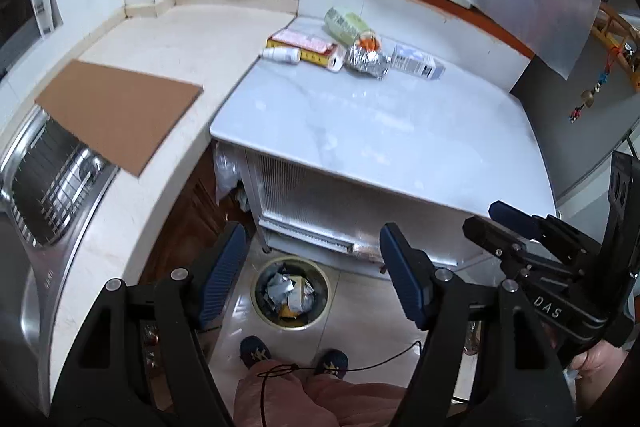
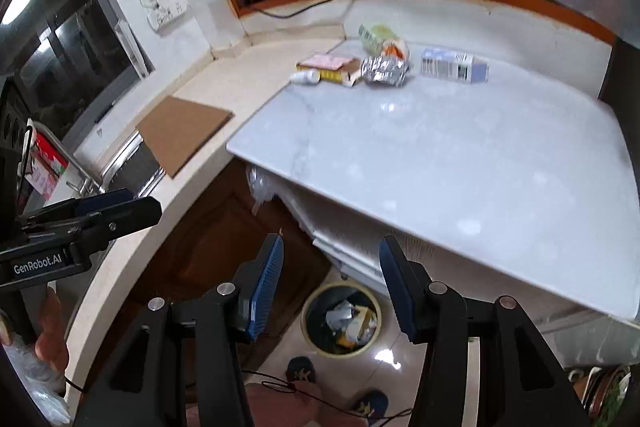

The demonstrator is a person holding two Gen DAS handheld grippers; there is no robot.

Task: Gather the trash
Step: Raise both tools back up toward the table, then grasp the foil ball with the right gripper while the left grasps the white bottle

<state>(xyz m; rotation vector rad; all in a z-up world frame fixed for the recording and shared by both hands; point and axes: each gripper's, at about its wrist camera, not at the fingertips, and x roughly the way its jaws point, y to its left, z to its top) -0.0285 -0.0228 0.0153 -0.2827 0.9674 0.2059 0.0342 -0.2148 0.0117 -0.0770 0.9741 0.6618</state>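
Trash lies in a row at the far side of the white marble table (image 1: 380,131): a small white bottle (image 1: 281,54), a pink and yellow box (image 1: 308,45), a green packet (image 1: 346,23), a crumpled foil wrapper (image 1: 366,61) and a pale blue carton (image 1: 418,62). A round bin (image 1: 291,292) with paper and foil scraps stands on the floor below. My left gripper (image 1: 312,259) hangs open and empty above the bin. My right gripper (image 2: 330,263) is also open with nothing between its fingers, over the bin (image 2: 342,320). The same foil wrapper (image 2: 383,70) and carton (image 2: 454,65) show far off.
A cardboard sheet (image 1: 120,115) lies on the cream counter, partly over a steel sink (image 1: 52,183). Brown cabinet doors (image 2: 224,239) stand under the counter. A person's feet in dark slippers (image 1: 256,351) stand on the tiled floor by the bin.
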